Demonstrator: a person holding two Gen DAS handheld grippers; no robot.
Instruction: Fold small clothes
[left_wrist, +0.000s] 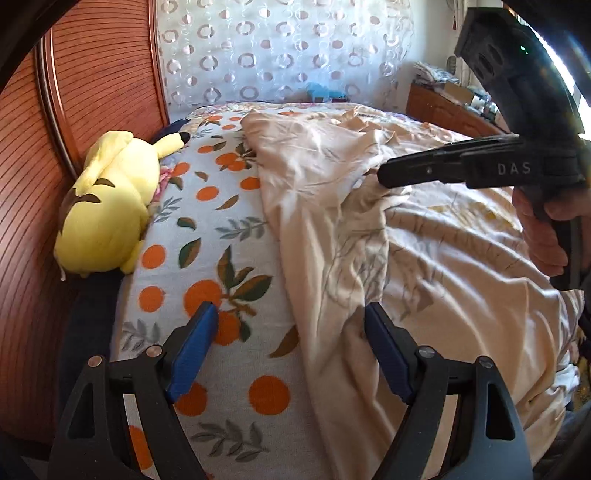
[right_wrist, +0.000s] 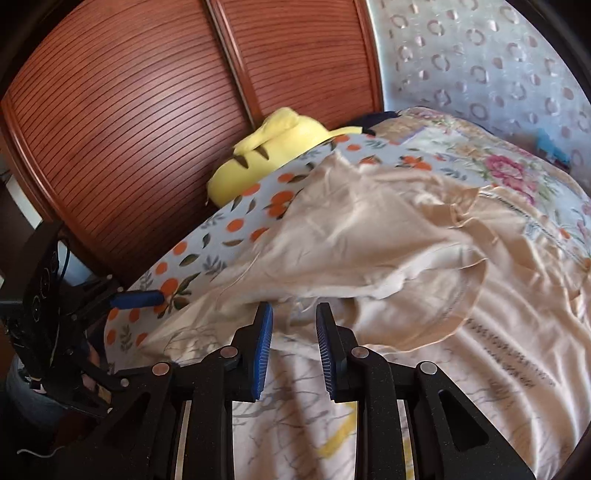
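Wide-open left gripper (left_wrist: 291, 350) straddles the beige garment (left_wrist: 332, 177)'s edge; right gripper (right_wrist: 294, 350), slightly parted, apparently empty, could snag the orange-print blanket (left_wrist: 207, 206) beneath.

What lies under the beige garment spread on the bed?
The beige garment lies on an orange-patterned blanket, bare to its left. In the right wrist view a floral bedcover shows beyond it. Whatever lies directly beneath its middle is covered and cannot be seen.

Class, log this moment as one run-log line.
left gripper: open, empty | right gripper: open, empty | beige garment: crumpled on bed, unfolded
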